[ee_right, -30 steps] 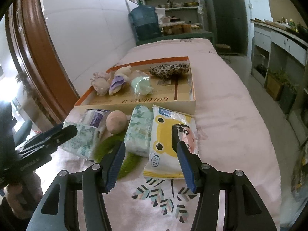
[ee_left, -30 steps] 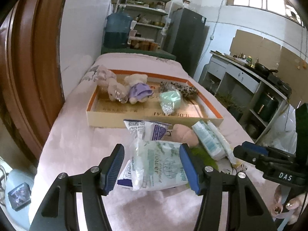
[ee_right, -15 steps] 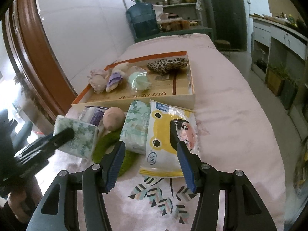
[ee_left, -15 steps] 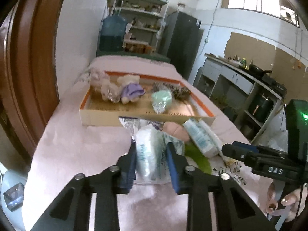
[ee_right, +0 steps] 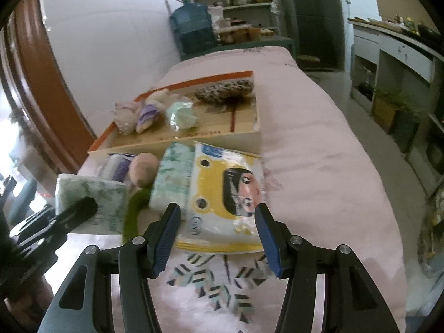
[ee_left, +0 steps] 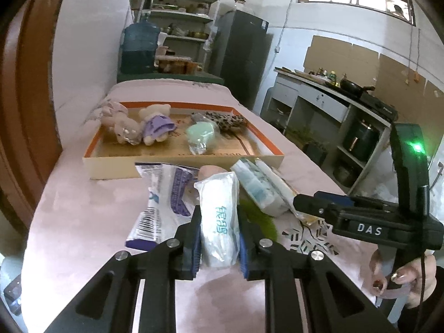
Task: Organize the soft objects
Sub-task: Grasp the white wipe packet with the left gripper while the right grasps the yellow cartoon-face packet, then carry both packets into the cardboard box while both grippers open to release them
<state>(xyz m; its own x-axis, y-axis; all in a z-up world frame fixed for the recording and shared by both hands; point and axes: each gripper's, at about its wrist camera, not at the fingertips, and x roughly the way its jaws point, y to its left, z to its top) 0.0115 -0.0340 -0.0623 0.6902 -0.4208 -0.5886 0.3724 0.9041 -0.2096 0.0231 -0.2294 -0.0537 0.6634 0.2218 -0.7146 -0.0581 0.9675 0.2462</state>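
My left gripper (ee_left: 218, 238) is shut on a green-and-white tissue pack (ee_left: 219, 194), squeezed narrow and held above the pink cover; the same pack (ee_right: 91, 194) shows at the left of the right wrist view. My right gripper (ee_right: 217, 216) stands open low over a yellow cartoon-face pack (ee_right: 222, 183), its pads apart from it. A teal-patterned pack (ee_right: 172, 177), a pink plush ball (ee_right: 144, 168), a green plush piece (ee_right: 133, 208) and a purple-and-white pack (ee_left: 163, 194) lie before the cardboard tray (ee_left: 116, 166). Plush toys (ee_left: 155, 127), a mint bundle (ee_left: 199, 136) and a leopard-print pouch (ee_left: 222, 119) lie in the tray.
A pink cover (ee_right: 319, 166) spreads over the long table, which drops off at the right. A brown door frame (ee_left: 25, 111) and white wall run along the left. A blue water jug (ee_left: 140, 47), shelves and a dark fridge stand behind; a kitchen counter (ee_left: 333, 94) is at the right.
My left gripper closed on the tissue pack, which now stands squeezed and raised between the pads. The right gripper has stayed open over the yellow pack.
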